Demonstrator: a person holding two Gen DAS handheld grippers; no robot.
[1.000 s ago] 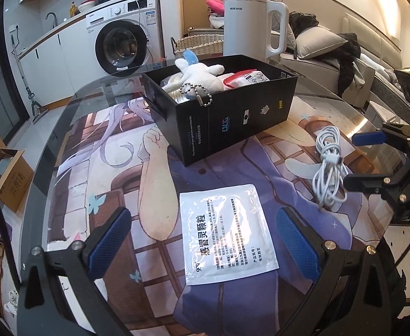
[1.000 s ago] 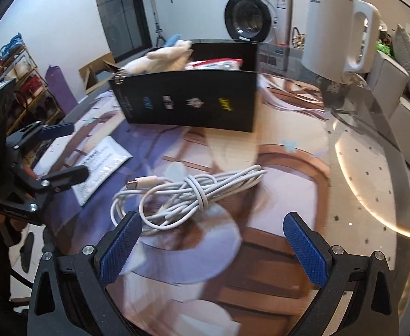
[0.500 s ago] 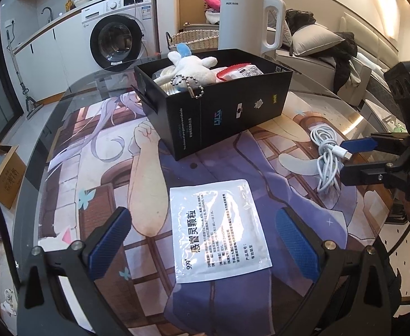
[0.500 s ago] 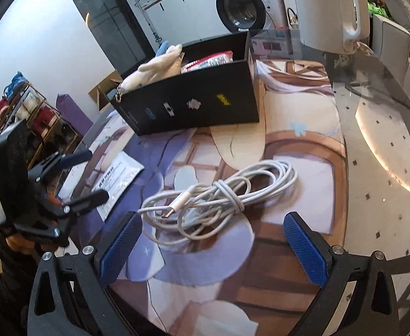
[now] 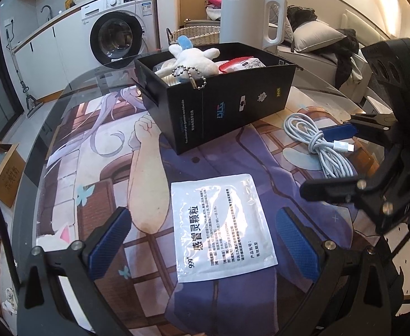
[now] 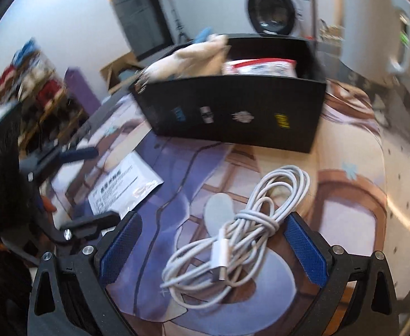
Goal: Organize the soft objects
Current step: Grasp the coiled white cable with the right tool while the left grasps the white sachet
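My right gripper [image 6: 212, 247] is spread wide with the bundled white cable [image 6: 241, 229] lying loose between its blue pads [image 6: 305, 249], nothing pinched yet. My left gripper [image 5: 203, 245] is just as wide, straddling the flat white packet [image 5: 221, 226] on the printed mat [image 5: 98, 173].

The risks, as I judge them: the cable is only loosely knotted, so if I pinch off-centre I may lift one loop and let the rest unravel and trail. The packet lies flat and thin, so my pads may slide over it instead of getting under an edge. My two grippers sit close together, and both have to head for the same black box [image 5: 233, 103], so they could clash.

The left view shows me the plush toy [image 5: 190, 58] and red-and-white pouch [image 5: 244, 64] already filling the box, with the toy's chain hanging over the wall, plus the kettle [image 5: 247, 14] behind. The right view is blurred there, but it alone shows the cable's plug end and knot clearly.
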